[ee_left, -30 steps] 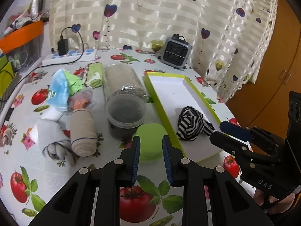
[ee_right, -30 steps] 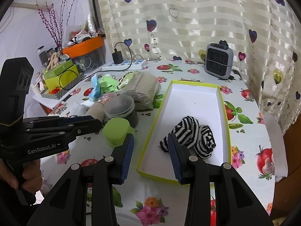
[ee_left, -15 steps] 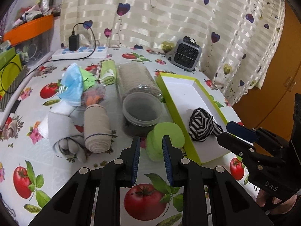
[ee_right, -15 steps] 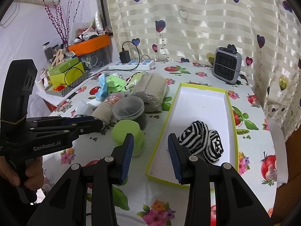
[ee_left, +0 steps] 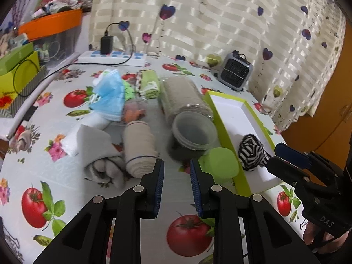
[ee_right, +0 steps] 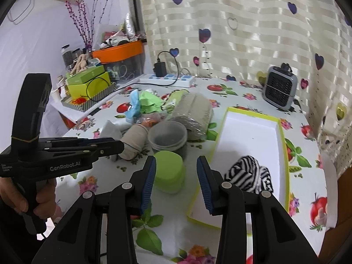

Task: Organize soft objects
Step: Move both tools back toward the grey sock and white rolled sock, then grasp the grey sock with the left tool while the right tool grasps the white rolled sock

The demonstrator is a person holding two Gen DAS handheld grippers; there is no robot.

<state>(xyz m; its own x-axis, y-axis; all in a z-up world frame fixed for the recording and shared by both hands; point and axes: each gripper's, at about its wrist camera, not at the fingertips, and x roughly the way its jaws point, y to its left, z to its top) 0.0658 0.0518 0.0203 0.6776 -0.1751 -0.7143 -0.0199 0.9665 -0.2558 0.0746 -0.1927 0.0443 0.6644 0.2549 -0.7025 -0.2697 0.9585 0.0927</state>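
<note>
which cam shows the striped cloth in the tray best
The right wrist view: the striped cloth lies close and mostly unblocked in the tray. In the left wrist view it is smaller, off to the side, behind the right gripper.

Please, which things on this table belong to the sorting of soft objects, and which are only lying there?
Belong to the job:
striped cloth in the green tray
beige roll
grey roll
green towel
blue bag

Only lying about:
clear jar
green lid
small heater
power strip
</note>
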